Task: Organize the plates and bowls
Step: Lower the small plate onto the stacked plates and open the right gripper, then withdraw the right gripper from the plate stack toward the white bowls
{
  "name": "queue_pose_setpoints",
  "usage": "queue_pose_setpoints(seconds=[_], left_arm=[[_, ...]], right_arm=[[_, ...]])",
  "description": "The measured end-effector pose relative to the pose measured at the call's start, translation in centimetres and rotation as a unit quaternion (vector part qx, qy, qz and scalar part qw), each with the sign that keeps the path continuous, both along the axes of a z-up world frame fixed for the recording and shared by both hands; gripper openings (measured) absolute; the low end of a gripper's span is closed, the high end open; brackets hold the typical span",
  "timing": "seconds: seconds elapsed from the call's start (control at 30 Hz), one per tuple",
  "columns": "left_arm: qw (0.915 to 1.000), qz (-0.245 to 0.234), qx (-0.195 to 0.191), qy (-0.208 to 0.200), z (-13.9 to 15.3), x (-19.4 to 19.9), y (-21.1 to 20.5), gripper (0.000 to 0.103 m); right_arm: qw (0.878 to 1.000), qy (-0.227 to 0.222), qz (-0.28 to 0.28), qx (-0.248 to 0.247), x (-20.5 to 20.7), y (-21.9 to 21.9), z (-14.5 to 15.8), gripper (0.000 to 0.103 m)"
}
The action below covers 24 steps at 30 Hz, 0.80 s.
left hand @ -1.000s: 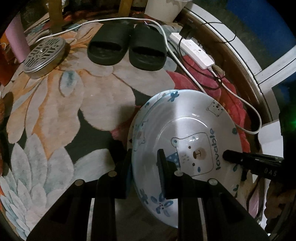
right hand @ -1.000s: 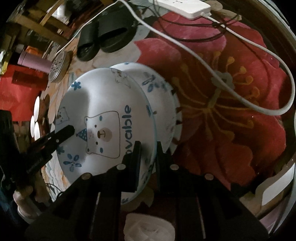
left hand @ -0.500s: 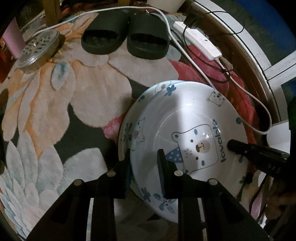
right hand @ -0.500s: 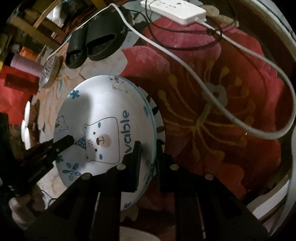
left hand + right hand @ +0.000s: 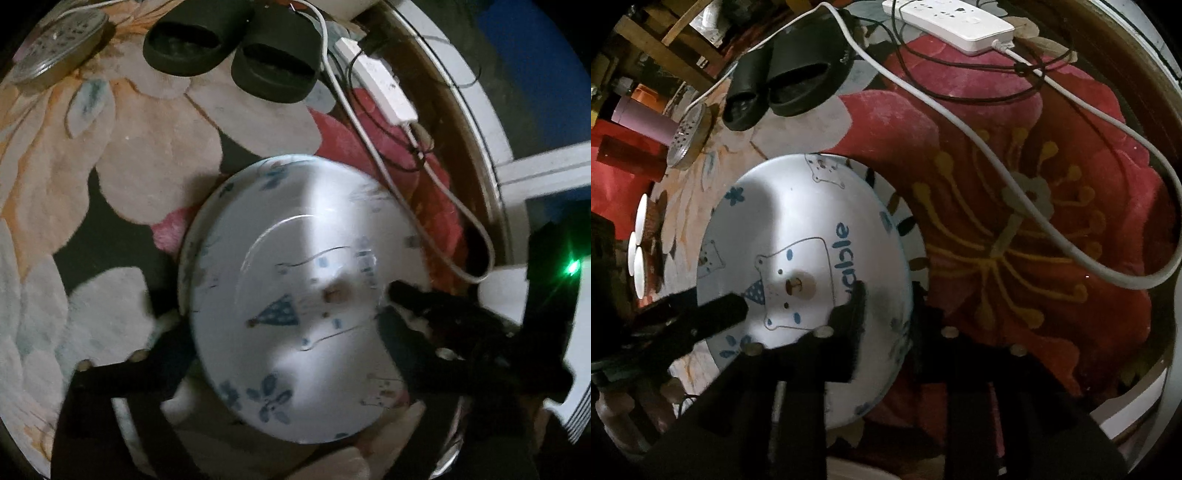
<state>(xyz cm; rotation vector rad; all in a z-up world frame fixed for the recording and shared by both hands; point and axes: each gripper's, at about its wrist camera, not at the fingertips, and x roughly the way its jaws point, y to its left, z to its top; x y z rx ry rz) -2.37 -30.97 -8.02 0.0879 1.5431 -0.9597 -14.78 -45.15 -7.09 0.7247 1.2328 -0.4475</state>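
A white plate with a blue bear print [image 5: 295, 280] lies on another plate with a dark-striped rim [image 5: 910, 221], both on the floral carpet. My left gripper [image 5: 280, 343] straddles the near left edge of the bear plate. Its jaws are opening wide, the left finger [image 5: 166, 354] stands clear of the rim, and the picture is blurred. My right gripper [image 5: 886, 314] is at the plate's opposite edge, jaws opening. The rim sits in the gap and the pads no longer press on it. The left gripper [image 5: 713, 310] shows in the right wrist view over the plate's far side.
Black slippers [image 5: 229, 48] lie beyond the plates. A white power strip [image 5: 949, 22] and its cable [image 5: 997, 155] trail over the red flower of the carpet [image 5: 1052, 258]. A round perforated metal lid [image 5: 55, 44], a pink cylinder [image 5: 639, 118] and small white cups [image 5: 637, 236] sit to the left.
Both grippers were shut on opposite edges of the bear plate; now both have opened and let go. The plate has settled lower onto the plate beneath.
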Motion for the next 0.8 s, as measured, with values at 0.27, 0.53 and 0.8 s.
queue_pose_setpoints(seconds=[0.27,0.53,0.8], left_arm=[[0.9987,0.023,0.003,-0.045,2.2,0.8,0.7,0.102],[0.9871,-0.010,0.037,-0.155,4.2,0.2,1.8,0.102],[0.9838,0.007,0.054,-0.170,4.2,1.7,4.7,0.102]], right_arm=[[1.000,-0.009,-0.009,-0.006,0.1,0.3,0.6,0.080],[1.000,-0.002,-0.018,-0.012,-0.4,0.8,1.1,0.099],[1.000,-0.011,-0.017,-0.020,0.5,2.6,1.9,0.099]])
